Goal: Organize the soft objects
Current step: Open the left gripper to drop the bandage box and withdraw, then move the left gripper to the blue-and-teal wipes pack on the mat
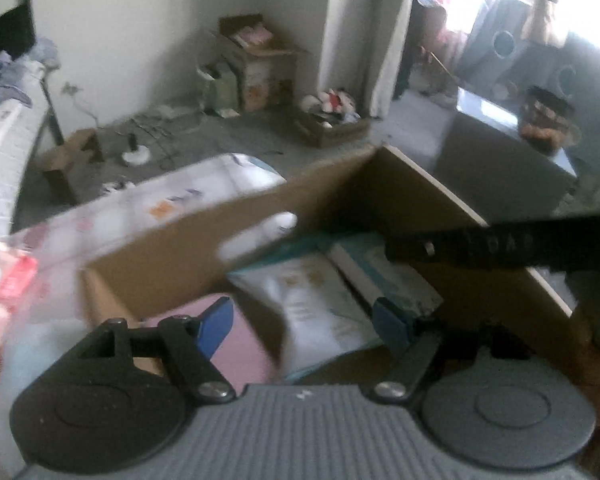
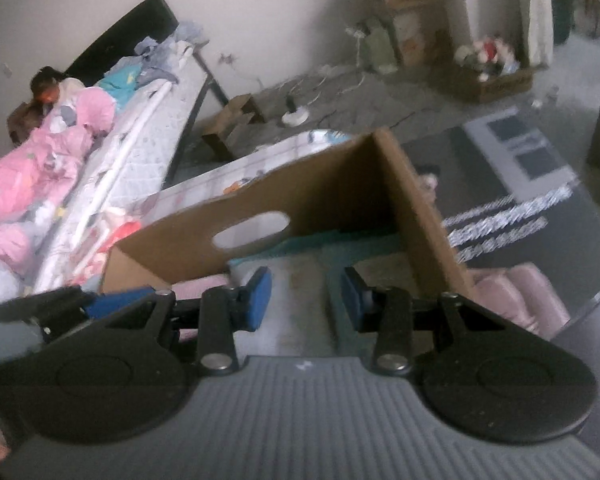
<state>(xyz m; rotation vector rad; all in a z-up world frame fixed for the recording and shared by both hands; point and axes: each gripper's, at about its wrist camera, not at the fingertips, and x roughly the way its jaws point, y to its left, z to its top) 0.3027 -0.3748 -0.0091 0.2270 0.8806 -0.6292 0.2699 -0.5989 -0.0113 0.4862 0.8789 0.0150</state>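
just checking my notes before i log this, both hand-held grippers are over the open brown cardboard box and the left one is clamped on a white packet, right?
Not quite. The left hand-held gripper is open, its blue pads clear of the white packet lying in the open brown cardboard box; the left wrist view shows this. Both hand-held grippers, including the right hand-held gripper, are over the box.

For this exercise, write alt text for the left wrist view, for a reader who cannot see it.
An open left hand-held gripper, holding nothing, hovers over an open cardboard box containing a white packet and something pink. The right hand-held gripper's black arm reaches in from the right.
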